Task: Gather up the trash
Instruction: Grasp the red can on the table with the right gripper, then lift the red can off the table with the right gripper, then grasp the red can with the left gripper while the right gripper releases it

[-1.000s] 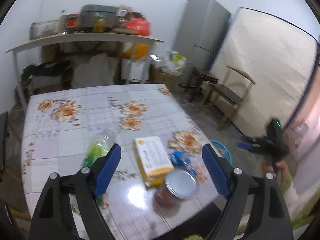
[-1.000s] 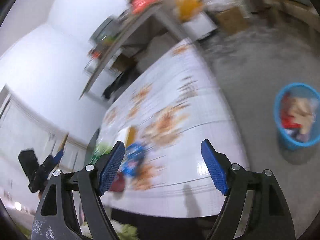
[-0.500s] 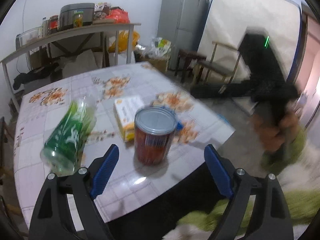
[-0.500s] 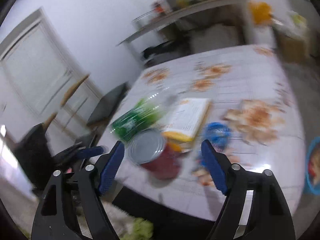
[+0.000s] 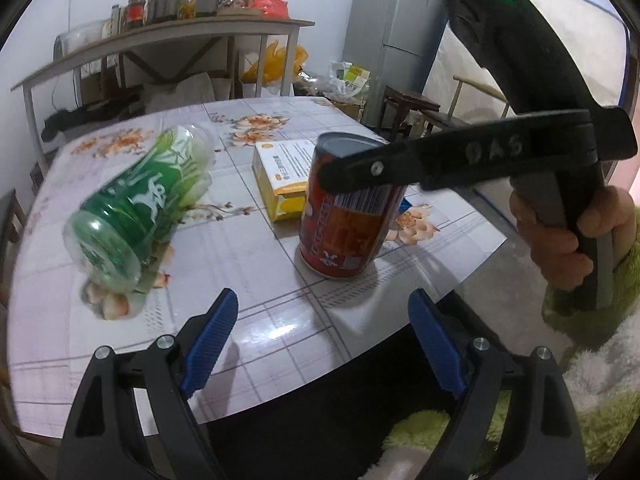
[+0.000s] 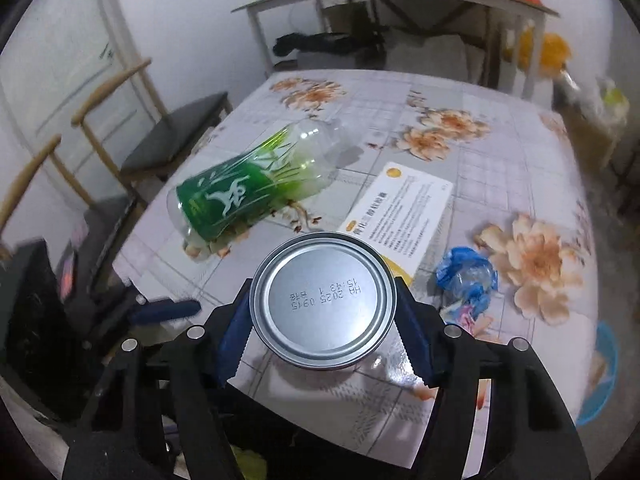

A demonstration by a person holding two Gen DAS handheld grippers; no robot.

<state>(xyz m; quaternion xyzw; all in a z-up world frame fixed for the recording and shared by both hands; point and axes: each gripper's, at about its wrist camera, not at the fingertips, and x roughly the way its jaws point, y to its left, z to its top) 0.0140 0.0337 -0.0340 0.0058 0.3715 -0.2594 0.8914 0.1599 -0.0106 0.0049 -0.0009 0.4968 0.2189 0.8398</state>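
Now closed in around the red can (image 6: 323,300): right gripper (image 6: 323,342), half a second ago short of it, with blue pads touching both sides just under the silver lid. Upright near the tabletop's (image 5: 260,280) front edge, on the floral cloth. Just behind, yellow-and-white box (image 6: 404,216); beside it, crumpled blue wrapper (image 6: 466,278); toward the left edge, green-labelled bottle (image 5: 140,204) on its side. Left gripper (image 5: 322,344) spread wide, empty, at the front edge.

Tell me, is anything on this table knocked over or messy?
Yes. The green bottle lies on its side, and a crumpled blue wrapper sits beside the yellow box. The red can stands upright, with the right gripper around it.
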